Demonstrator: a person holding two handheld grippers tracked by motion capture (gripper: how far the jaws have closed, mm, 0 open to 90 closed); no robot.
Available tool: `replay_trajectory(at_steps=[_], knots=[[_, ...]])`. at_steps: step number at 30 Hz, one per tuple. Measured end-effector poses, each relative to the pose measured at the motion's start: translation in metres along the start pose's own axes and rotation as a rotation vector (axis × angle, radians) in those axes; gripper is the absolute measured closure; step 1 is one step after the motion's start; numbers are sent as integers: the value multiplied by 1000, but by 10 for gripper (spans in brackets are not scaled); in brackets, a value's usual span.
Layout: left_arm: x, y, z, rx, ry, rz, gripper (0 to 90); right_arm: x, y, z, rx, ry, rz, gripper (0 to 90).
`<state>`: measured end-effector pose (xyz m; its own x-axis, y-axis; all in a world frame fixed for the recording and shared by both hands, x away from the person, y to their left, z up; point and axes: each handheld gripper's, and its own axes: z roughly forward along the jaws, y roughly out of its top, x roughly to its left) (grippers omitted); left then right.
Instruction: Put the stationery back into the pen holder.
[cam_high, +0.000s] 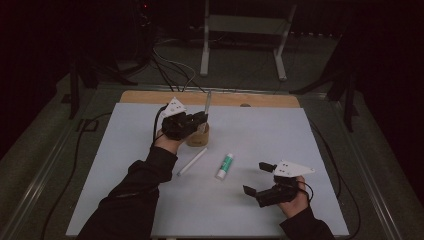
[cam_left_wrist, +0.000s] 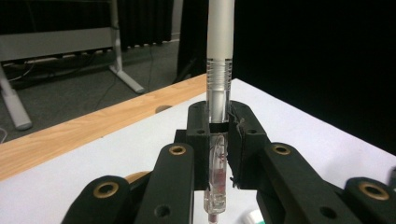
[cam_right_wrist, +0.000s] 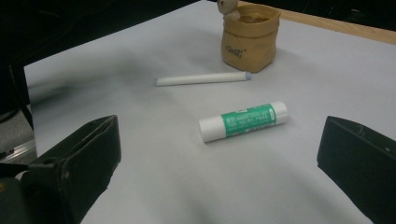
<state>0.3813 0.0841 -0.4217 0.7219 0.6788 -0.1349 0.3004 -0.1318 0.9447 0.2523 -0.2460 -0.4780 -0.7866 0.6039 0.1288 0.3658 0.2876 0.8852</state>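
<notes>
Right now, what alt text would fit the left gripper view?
The left hand-held gripper is shut on a pen, clear barrel between its black jaws, grey cap end pointing up. Behind lie the white table cover and a wooden table edge.

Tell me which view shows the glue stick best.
The right gripper view: the glue stick lies close and sharp on the white sheet, green label readable. The high view shows it small, beside the white pen. In the left gripper view, I cannot make it out for certain.

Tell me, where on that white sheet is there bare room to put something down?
The white sheet lies bare along its right side beyond the glue stick, and its near left corner. It is crowded mid-sheet: tan holder, white pen, glue stick, and the left gripper holding a pen.
</notes>
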Motion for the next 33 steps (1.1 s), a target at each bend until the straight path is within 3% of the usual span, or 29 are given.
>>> replay_trajectory(at_steps=[5, 14, 20, 25, 26, 33], knots=[[4, -5, 9, -6, 15, -14, 810, 0, 0, 0, 2, 3, 1, 0], [21, -18, 27, -15, 60, -81, 810, 0, -1, 1, 8, 13, 2, 0], [26, -27, 36, 1, 98, -95, 809, 1, -1, 1, 8, 19, 4, 0], [26, -33, 41, 19, 135, -95, 807, 0, -1, 1, 9, 23, 4, 0], [25, -36, 43, 33, 159, -79, 807, 0, -1, 1, 11, 24, 5, 0], [18, -43, 47, 75, 185, -34, 805, 0, -1, 1, 11, 27, 8, 0]])
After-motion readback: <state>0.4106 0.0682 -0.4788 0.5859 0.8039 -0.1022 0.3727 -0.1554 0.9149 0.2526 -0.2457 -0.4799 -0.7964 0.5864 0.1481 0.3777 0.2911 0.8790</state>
